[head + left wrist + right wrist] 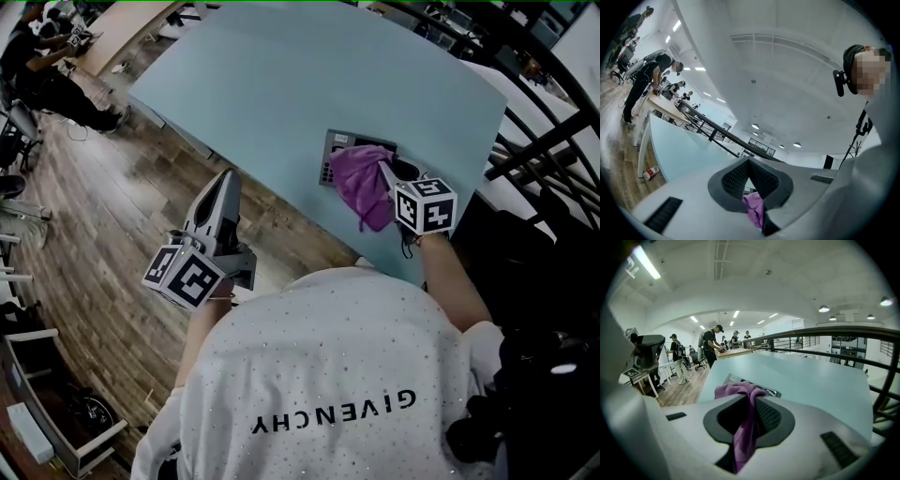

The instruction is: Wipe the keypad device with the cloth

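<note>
Right gripper (pixel 382 171) has its fingers clamped on the purple cloth (pixel 361 186), which drapes onto the keypad device (pixel 330 161) just beneath them (on the pale surface (pixel 281 84)). Left gripper (pixel 227 178) has its fingers together, empty.

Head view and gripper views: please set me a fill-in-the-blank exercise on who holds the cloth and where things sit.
1. The purple cloth is pinched in the jaws of the ___ gripper.
2. The cloth hangs onto the keypad device, which lies on the light blue ___.
3. In the head view the left gripper shows against the ___ floor, beside the table's near edge.

Missing words: right; table; wooden.
</note>
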`<state>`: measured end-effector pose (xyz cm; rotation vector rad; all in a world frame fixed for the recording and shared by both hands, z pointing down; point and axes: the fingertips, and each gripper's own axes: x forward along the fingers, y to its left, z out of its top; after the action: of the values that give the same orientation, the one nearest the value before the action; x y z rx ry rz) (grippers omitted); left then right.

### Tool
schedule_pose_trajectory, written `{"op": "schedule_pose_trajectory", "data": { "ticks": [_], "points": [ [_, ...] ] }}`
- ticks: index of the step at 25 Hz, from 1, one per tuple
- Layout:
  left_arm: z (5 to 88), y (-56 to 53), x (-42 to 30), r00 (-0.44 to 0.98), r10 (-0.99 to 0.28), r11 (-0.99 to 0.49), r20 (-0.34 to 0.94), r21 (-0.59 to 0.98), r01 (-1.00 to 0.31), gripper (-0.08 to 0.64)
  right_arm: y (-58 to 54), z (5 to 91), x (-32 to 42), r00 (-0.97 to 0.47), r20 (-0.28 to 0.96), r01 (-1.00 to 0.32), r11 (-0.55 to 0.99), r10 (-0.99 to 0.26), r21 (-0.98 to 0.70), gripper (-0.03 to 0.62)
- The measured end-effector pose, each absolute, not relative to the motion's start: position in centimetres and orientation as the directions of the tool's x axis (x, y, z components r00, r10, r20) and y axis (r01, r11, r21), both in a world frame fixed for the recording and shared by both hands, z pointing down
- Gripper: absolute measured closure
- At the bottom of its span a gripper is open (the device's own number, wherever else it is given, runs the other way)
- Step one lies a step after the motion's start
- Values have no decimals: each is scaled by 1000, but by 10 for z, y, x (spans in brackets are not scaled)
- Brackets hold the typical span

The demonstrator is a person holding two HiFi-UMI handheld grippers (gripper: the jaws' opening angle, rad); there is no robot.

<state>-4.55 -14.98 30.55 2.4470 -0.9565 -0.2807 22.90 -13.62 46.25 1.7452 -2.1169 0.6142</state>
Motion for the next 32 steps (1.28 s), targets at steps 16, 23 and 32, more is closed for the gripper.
{"op": "schedule_pose_trajectory", "data": {
  "ticks": [16, 23, 32],
  "points": [
    [319, -180, -20, 832, -554, -689, 26, 547, -475, 560, -104, 474, 265, -18, 535, -987, -69, -845, -143, 541],
    [325, -224, 14, 927, -370, -775, 57, 532, -342, 560, -107, 456, 245, -8, 445, -948, -135, -895, -288, 543],
    [330, -269, 37, 988, -136, -837, 72, 525, -154, 560, -139, 439, 182, 46, 405, -947, -169, -913, -273, 543]
  ]
}}
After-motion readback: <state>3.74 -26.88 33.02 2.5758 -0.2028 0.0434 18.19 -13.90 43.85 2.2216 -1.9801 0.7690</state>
